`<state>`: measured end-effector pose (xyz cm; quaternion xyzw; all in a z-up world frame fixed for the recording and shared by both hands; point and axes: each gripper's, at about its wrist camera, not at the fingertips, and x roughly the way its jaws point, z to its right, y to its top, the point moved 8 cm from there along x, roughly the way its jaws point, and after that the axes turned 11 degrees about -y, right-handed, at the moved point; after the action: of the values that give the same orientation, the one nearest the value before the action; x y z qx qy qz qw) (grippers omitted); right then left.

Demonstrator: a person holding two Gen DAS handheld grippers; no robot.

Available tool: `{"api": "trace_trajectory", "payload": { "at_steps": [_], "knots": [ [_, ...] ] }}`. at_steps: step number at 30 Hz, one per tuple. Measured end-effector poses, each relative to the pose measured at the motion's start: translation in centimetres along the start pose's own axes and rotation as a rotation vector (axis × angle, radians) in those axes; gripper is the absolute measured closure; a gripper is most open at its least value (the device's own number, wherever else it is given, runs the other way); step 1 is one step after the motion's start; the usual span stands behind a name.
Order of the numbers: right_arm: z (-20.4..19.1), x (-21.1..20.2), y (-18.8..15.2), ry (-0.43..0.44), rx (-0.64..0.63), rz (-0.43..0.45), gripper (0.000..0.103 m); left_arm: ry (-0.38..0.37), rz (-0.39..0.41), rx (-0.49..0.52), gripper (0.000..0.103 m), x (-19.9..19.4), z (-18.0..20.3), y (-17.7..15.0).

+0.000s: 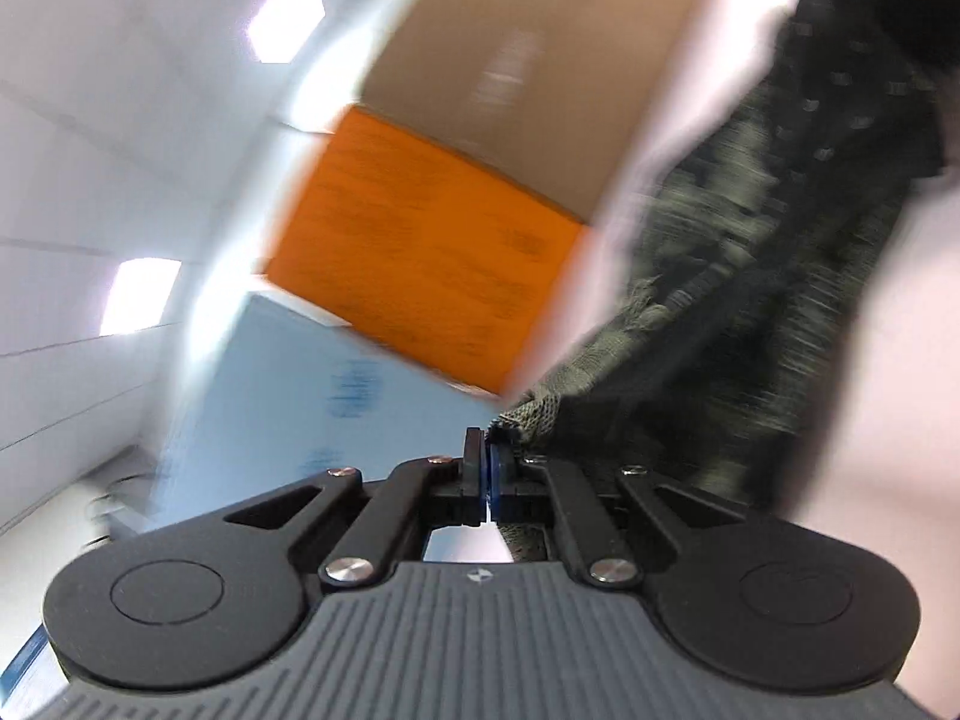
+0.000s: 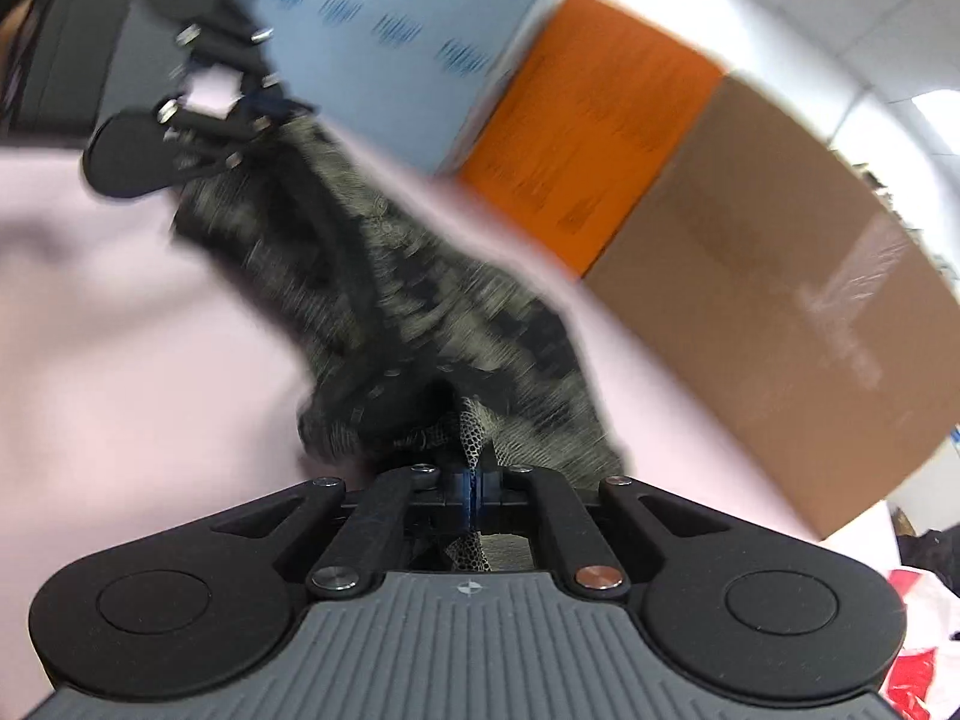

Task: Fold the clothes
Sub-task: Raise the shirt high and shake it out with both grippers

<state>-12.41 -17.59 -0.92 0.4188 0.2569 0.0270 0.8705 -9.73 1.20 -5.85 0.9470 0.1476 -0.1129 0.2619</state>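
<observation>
While clamped in both grippers' fingers, dark patterned garment (image 2: 384, 276) above pink surface (image 2: 120, 330)

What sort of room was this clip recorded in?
Probably a storeroom or a workroom, not a home. Large cartons are stacked beyond the pink work surface: a brown cardboard box, an orange box and a light blue box. White panelled walls with recessed lights point the same way.

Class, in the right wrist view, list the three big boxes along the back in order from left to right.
Pale blue box → orange box → brown cardboard box.
</observation>
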Motion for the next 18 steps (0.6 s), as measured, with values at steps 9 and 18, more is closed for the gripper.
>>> {"api": "trace_trajectory", "payload": {
  "at_steps": [9, 18],
  "knots": [
    [6.8, -8.2, 8.4, -0.275, 0.061, 0.337, 0.101, 0.529, 0.225, -0.096, 0.102, -8.5, -9.4, 5.4],
    [10.5, -18.7, 15.0, -0.522, 0.071, 0.665, 0.101, 0.897, 0.469, -0.064, 0.101, -17.3, -15.2, 9.6]
  ]
}}
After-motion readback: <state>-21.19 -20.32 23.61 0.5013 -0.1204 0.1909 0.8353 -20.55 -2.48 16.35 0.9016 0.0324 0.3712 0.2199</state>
